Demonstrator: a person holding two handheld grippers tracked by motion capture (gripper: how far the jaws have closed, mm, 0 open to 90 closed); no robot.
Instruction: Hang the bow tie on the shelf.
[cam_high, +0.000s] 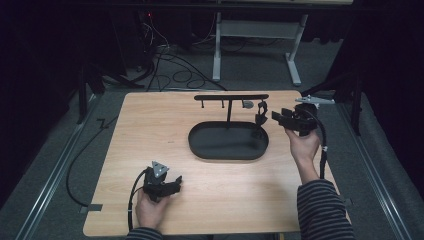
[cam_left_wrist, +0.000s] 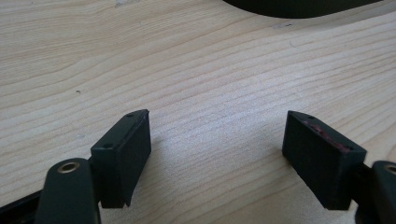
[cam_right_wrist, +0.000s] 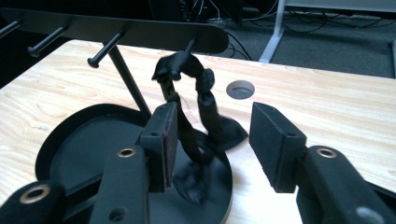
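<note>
This looks like a lab or recording studio set up for filmed handling work, not a home. A plain light-wood table (cam_high: 150, 130) stands alone on grey carpet (cam_high: 250, 70), and the surroundings are dark, with what looks like black curtain at the sides. Loose cables (cam_high: 175, 70) snake over the floor behind the table. Metal floor rails (cam_high: 50, 185) run along both sides. A grey metal desk frame (cam_high: 295, 55) stands at the back. A small red light (cam_high: 148, 15) glows among dark equipment in the far corner.
</note>
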